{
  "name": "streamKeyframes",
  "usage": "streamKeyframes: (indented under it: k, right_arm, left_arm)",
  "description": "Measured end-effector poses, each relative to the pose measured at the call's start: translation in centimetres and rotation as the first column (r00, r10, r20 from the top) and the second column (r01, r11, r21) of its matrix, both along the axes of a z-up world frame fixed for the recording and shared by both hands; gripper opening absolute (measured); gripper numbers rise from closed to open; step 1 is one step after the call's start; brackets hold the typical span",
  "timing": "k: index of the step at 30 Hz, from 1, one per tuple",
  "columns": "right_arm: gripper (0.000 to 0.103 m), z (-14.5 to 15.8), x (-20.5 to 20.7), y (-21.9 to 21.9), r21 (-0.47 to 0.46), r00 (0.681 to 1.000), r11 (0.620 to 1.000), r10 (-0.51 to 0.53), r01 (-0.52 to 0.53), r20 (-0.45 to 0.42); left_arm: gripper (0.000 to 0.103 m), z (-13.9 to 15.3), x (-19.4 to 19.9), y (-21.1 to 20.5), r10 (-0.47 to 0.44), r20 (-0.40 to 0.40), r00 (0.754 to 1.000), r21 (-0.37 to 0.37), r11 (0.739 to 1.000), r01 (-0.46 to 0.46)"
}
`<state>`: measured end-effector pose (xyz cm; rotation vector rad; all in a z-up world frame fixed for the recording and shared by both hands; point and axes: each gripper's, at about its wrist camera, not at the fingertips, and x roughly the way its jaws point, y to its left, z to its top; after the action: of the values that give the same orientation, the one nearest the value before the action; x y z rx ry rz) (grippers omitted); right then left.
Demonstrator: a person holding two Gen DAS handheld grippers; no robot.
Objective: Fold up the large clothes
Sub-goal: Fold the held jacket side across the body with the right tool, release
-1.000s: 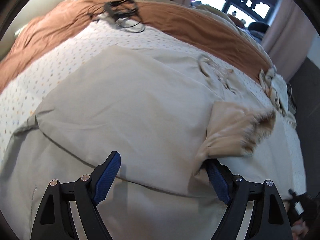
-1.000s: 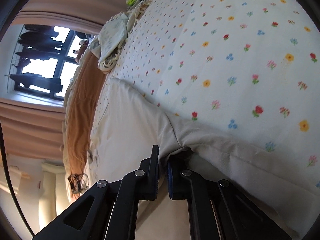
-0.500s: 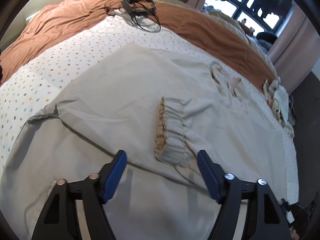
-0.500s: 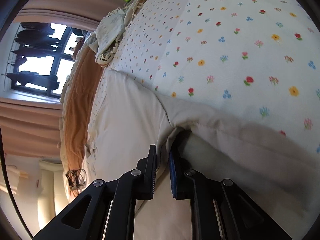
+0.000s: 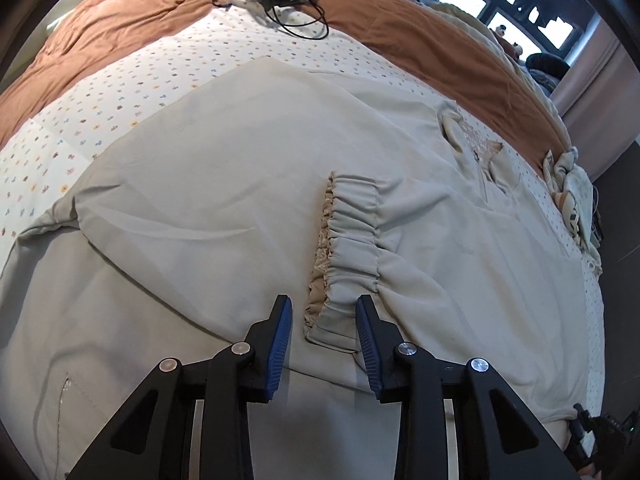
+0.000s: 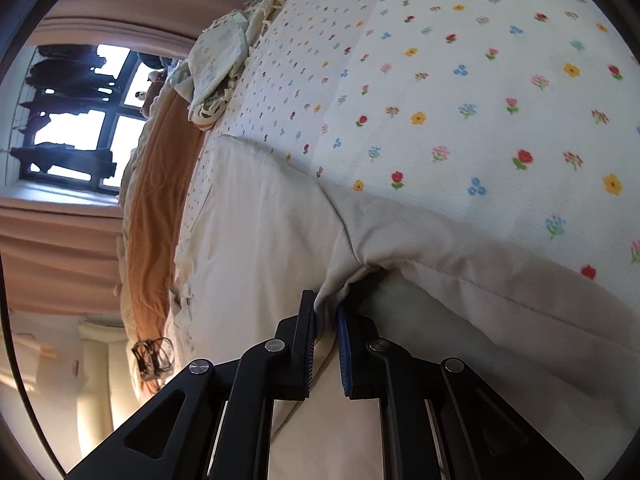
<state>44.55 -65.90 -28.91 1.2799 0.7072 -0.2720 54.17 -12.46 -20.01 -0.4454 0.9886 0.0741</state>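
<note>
The beige jacket (image 5: 240,168) lies spread on the bed's floral sheet (image 5: 120,92), its gathered cuff (image 5: 352,248) now dropped flat from the left tongs (image 5: 322,322), whose jaws are closing astride the cuff's near end. Only the right view shows the right tongs (image 6: 326,312) pinching a jacket fold, beside a window (image 6: 72,120).

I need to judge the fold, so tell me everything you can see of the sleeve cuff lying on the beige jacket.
The sleeve cuff is beige woven-looking cloth, gathered by elastic into tight pleats, with a tan patterned lining showing at its open edge. It lies flat, folded across the jacket body on the bed. The left gripper straddles its near end, jaws closing, pads not yet pressing.
</note>
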Motion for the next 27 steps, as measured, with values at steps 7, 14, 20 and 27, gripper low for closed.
streamKeyframes:
  k: [7,14,20,27]
  right_arm:
    - [0.062,1.5,-2.3,1.3,0.005,0.998,1.0,0.018,-0.019,0.06]
    - [0.085,4.2,-6.2,4.1,-0.143,0.989,0.985,0.11,-0.095,0.098]
    - [0.1,5.8,-10.5,5.8,-0.241,0.985,0.963,0.145,-0.118,0.098]
    - [0.1,9.1,-16.1,8.1,-0.407,0.972,0.899,0.215,-0.161,0.09]
  left_arm:
    - [0.063,2.5,-3.7,1.6,-0.015,0.07,0.997,-0.071,0.997,0.02]
    - [0.087,3.8,-9.4,2.7,0.016,0.153,0.988,-0.074,0.997,-0.005]
    - [0.087,5.8,-16.0,3.2,-0.014,0.261,0.965,0.027,1.0,0.008]
    - [0.087,8.2,-23.5,4.6,-0.077,0.341,0.937,0.14,0.99,0.03]
